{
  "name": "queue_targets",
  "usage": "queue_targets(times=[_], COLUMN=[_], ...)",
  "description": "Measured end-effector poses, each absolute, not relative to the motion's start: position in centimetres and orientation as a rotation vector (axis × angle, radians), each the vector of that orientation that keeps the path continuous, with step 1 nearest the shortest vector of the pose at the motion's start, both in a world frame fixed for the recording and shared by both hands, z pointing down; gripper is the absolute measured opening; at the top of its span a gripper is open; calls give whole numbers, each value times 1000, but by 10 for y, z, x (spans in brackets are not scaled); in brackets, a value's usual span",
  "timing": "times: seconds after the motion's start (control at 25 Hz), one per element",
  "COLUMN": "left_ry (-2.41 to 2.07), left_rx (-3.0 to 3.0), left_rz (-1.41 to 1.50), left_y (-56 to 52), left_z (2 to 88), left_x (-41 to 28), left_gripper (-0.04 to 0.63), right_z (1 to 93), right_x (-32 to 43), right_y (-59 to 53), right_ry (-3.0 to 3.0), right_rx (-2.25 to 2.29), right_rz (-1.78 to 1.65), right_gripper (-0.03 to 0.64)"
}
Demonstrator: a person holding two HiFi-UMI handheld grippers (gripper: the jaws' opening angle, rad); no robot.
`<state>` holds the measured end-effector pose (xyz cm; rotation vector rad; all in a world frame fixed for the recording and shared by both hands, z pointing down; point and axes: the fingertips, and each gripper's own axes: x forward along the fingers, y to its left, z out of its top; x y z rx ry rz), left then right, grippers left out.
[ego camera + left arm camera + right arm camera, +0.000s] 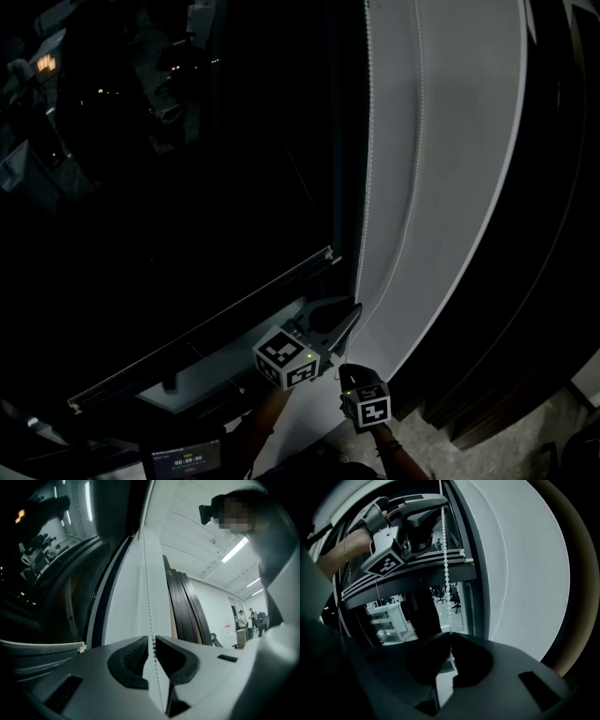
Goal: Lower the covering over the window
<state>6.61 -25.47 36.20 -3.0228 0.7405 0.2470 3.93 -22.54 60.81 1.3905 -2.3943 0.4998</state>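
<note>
1. The blind (202, 328) shows to me mainly as its pale lower bar. In the head view the bar slants across the lower left of the frame and ends just left of the white wall (450, 141). Above the bar the window (187, 187) is dark, with a few small lights at the upper left, and I cannot tell fabric from glass there.
2. The bead chain (367, 141) hangs in two strands in front of the wall, from the top of the frame down to the grippers at the bottom centre.
3. My left gripper (152, 639) is the higher one. Its fingers are narrow, with one strand running straight through the slit. I see a sliver of gap on each side, so the pads do not seem to press it.
4. My right gripper (449, 645) sits just below and to the right in the head view. Its fingers are pinched together on the chain, which rises from them to the left gripper.
5. Dark boards (553, 234) stand right of the wall.
</note>
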Motion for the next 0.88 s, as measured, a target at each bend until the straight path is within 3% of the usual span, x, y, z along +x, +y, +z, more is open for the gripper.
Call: queue_targets(times=[0.12,0.6,0.88], left_ry=[702,867,979], left_rx=[-3009,-3005,-3173], left_rz=[226,286,-242], left_y=[-250,-261,-266], left_z=[360,359,505], left_x=[73,51,37], left_gripper=[13,3,2], right_z=[609,596,519], right_x=[42,38,52], right_y=[-225,-205,-209], right_ry=[-2385,-2477,-2607], right_rx=[1381,1327,1399], right_rz=[486,458,294], right_gripper=[15,17,18])
